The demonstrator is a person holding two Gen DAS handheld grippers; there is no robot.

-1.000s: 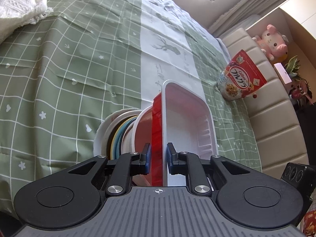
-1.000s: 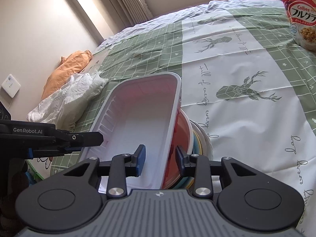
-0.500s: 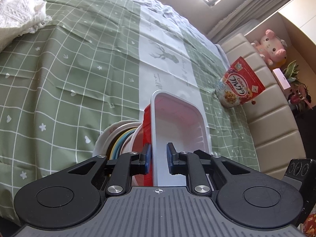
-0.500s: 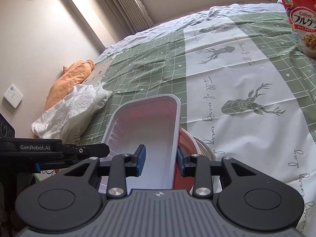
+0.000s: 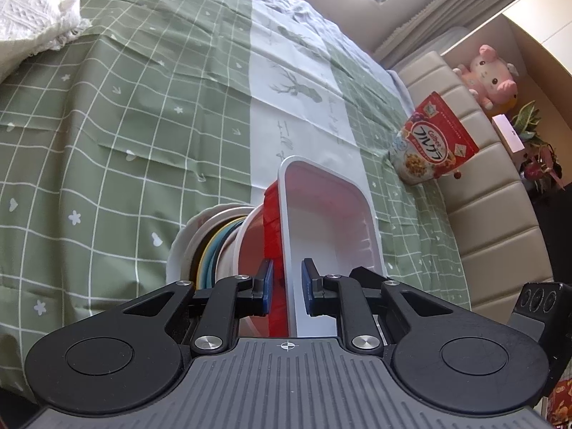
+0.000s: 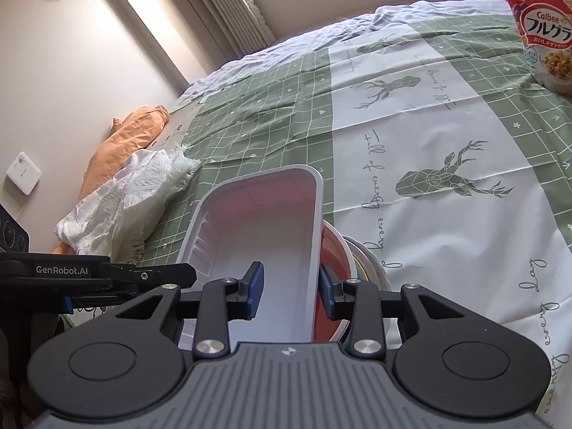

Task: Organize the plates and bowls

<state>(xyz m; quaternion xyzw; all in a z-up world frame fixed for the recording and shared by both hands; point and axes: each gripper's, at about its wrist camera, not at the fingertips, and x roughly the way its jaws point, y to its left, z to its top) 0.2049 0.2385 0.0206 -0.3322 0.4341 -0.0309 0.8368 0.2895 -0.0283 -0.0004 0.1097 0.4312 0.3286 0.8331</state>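
honestly, both grippers pinch opposite rims of the white tray (image 5: 332, 228): left gripper (image 5: 286, 287) and right gripper (image 6: 290, 287), lifting the nested red container (image 5: 273, 214) and plates (image 5: 207, 246) above the bedspread (image 5: 107, 125). uneven pull could tilt the stack, slipping plates out.

Cereal bag (image 5: 432, 144) on checked bedspread (image 5: 107, 114)
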